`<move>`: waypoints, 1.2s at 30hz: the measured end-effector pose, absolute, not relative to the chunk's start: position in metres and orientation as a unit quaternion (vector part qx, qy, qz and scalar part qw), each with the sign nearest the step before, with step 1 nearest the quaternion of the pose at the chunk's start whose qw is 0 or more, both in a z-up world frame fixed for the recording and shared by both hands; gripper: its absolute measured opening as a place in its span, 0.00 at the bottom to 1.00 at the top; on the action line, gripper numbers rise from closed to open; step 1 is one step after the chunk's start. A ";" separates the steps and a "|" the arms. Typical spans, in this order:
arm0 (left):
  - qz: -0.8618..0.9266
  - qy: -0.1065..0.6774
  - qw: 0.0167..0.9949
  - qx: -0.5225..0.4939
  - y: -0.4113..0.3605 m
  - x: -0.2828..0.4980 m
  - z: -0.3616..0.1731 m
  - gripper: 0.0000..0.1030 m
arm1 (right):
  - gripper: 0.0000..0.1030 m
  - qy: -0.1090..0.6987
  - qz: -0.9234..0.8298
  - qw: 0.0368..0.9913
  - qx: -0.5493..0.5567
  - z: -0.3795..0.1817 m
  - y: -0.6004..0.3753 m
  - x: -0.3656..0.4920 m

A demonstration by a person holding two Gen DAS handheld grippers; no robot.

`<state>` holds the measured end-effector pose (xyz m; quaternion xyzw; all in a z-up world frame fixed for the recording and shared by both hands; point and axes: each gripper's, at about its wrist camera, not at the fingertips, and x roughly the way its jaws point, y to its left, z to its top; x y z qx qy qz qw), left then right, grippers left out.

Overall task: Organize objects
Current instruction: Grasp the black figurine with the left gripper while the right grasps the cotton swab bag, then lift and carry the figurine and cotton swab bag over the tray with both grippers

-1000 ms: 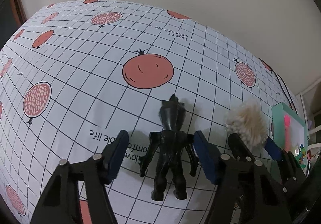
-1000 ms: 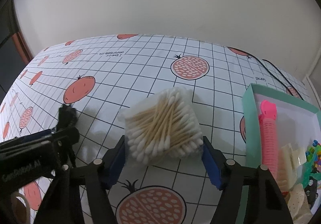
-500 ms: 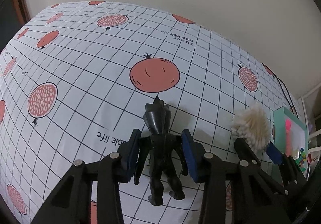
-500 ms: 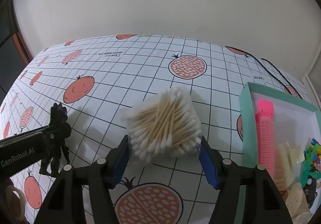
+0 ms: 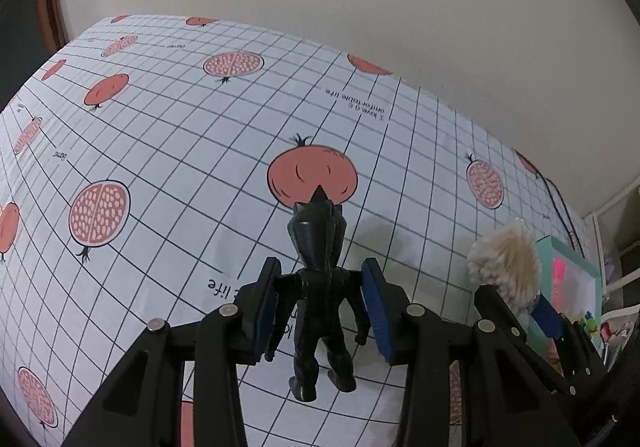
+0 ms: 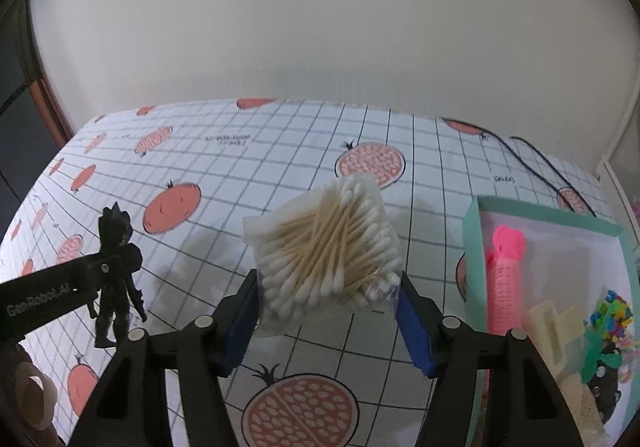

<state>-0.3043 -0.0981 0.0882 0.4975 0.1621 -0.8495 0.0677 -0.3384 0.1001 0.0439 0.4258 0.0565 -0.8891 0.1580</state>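
Observation:
My left gripper is shut on a black toy figure, held by the torso and lifted off the table; it also shows in the right wrist view. My right gripper is shut on a clear bag of cotton swabs and holds it above the table; the bag also shows in the left wrist view. A mint green box lies at the right, holding a pink ribbed toy, a cream hair clip and small colourful pieces.
The table has a white grid cloth with pomegranate prints. A black cable runs along the far right edge. A cream ring shows at the lower left of the right wrist view. A wall stands behind the table.
My left gripper closed on the black figure and lifted it off the cloth. My right gripper raised the bag of cotton swabs higher above the table.

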 end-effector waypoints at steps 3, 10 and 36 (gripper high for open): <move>-0.853 0.170 0.062 0.489 -0.099 -0.303 0.096 0.41 | 0.64 0.053 -0.892 0.160 0.420 0.054 0.101 -0.337; -0.864 0.188 0.050 0.465 -0.100 -0.299 0.120 0.41 | 0.64 0.046 -0.901 0.165 0.398 0.078 0.105 -0.333; -0.893 0.163 -0.033 0.418 -0.005 -0.293 0.168 0.41 | 0.64 -0.013 -0.917 0.084 0.390 0.118 0.240 -0.342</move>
